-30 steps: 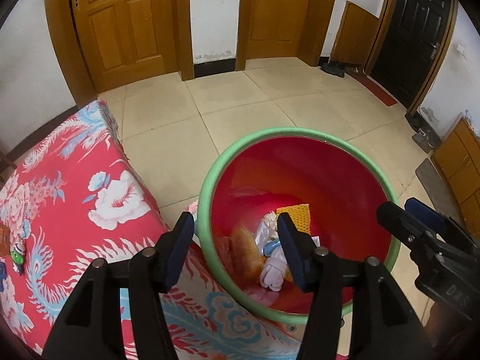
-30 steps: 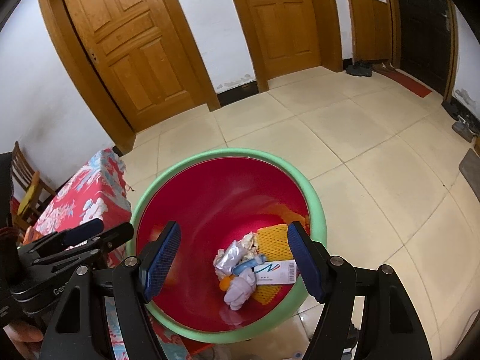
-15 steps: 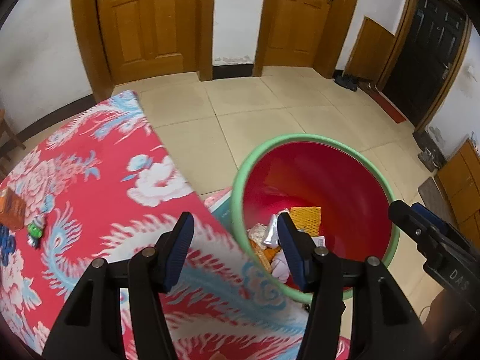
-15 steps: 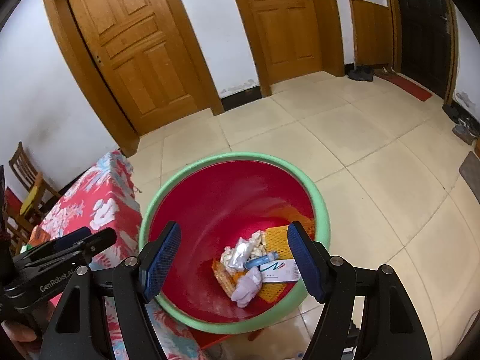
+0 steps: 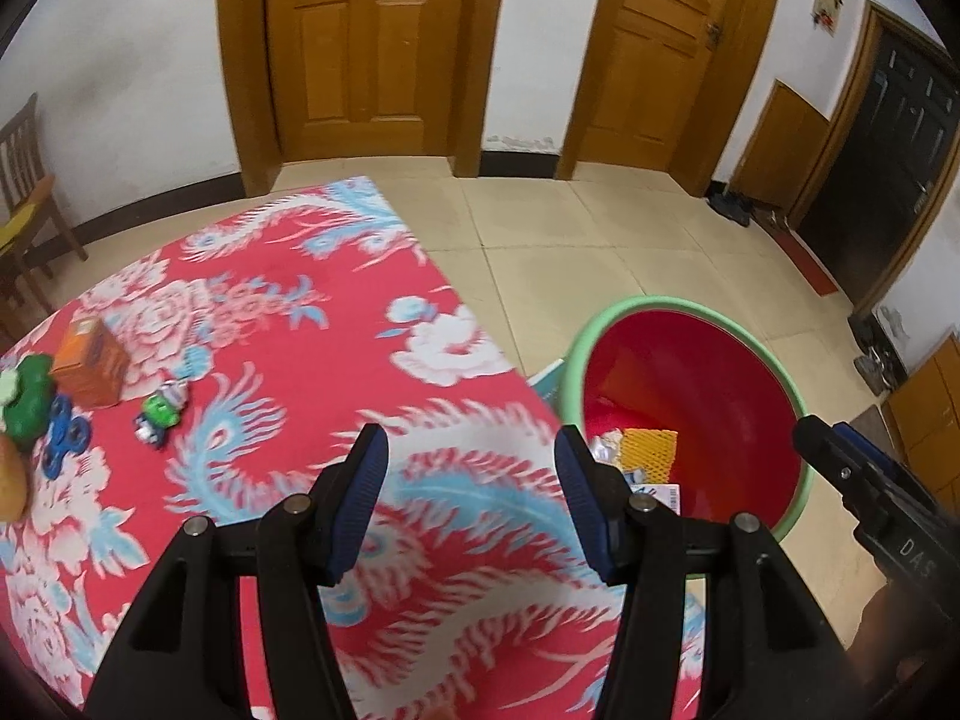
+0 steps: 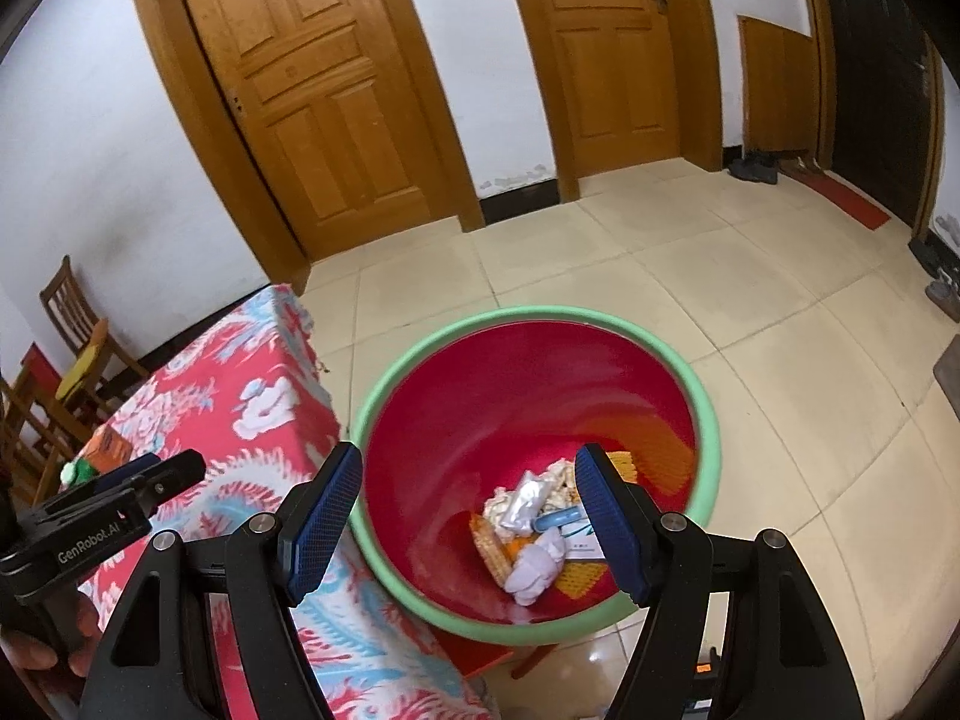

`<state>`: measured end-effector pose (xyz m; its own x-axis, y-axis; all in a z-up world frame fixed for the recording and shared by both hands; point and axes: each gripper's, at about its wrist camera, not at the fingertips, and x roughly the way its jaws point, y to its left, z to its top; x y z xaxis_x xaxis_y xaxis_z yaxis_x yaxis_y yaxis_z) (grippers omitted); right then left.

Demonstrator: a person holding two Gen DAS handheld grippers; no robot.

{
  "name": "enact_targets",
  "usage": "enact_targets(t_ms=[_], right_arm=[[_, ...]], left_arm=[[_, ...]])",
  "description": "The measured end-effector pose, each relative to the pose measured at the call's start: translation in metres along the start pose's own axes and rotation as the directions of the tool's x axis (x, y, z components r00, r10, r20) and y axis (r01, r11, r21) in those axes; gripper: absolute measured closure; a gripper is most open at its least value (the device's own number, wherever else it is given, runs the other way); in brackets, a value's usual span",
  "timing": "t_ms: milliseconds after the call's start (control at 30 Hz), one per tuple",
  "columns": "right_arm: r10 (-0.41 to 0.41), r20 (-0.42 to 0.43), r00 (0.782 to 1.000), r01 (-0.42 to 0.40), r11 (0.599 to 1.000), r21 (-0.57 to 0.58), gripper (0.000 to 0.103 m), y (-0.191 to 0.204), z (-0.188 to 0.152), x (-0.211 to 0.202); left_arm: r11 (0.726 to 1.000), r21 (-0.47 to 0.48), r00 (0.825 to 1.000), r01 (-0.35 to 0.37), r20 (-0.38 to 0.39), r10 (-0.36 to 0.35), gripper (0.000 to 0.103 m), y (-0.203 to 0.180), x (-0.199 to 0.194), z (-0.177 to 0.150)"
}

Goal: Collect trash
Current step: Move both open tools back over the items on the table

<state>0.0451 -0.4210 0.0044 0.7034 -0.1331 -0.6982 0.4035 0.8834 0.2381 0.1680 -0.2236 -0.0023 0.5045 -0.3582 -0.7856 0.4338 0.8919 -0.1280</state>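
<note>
With both tongs, left (image 5: 471,501) and right (image 6: 468,519), released and empty, the left best crossed the table (image 5: 288,324) toward the scraps (image 5: 159,411) near its far-left edge, approaching low.

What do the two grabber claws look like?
Both are black plastic tools. The left gripper has two blue ribbed pads on its fingers and round silver bolts on angular black arms with cut-out holes. The right gripper looks the same, with blue textured pads. White lettering on the left one's side reads "GenRobot.AI"; the right one's side shows "DAS". No cables show.
</note>
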Motion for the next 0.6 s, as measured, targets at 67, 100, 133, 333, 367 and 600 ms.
enact_targets(t_ms=[67, 100, 133, 333, 367, 600], right_arm=[[0.010, -0.003, 1.000, -0.010, 1.000, -0.009, 0.028, 0.007, -0.001, 0.000], [0.016, -0.006, 1.000, -0.016, 1.000, -0.014, 0.028, 0.012, -0.001, 0.001], [0.020, -0.007, 1.000, -0.020, 1.000, -0.018, 0.028, 0.014, -0.002, 0.000], [0.054, -0.031, 0.998, -0.055, 0.997, -0.051, 0.028, 0.038, -0.009, 0.004], [0.058, -0.034, 0.998, -0.060, 0.997, -0.055, 0.028, 0.040, -0.010, 0.004], [0.089, -0.067, 0.994, -0.095, 0.991, -0.090, 0.028, 0.066, -0.016, 0.013]], left_arm=[[1.000, -0.014, 1.000, -0.009, 0.006, 0.009, 0.045, 0.010, -0.005, -0.001], [1.000, -0.021, 1.000, -0.014, 0.010, 0.014, 0.045, 0.015, -0.007, -0.002], [0.999, -0.030, 1.000, -0.019, 0.014, 0.019, 0.045, 0.020, -0.010, -0.003], [0.993, -0.102, 0.998, -0.055, 0.035, 0.059, 0.045, 0.057, -0.026, -0.011], [0.991, -0.115, 0.997, -0.064, 0.038, 0.069, 0.045, 0.064, -0.028, -0.013], [0.972, -0.194, 0.989, -0.130, 0.040, 0.140, 0.045, 0.111, -0.042, -0.026]])
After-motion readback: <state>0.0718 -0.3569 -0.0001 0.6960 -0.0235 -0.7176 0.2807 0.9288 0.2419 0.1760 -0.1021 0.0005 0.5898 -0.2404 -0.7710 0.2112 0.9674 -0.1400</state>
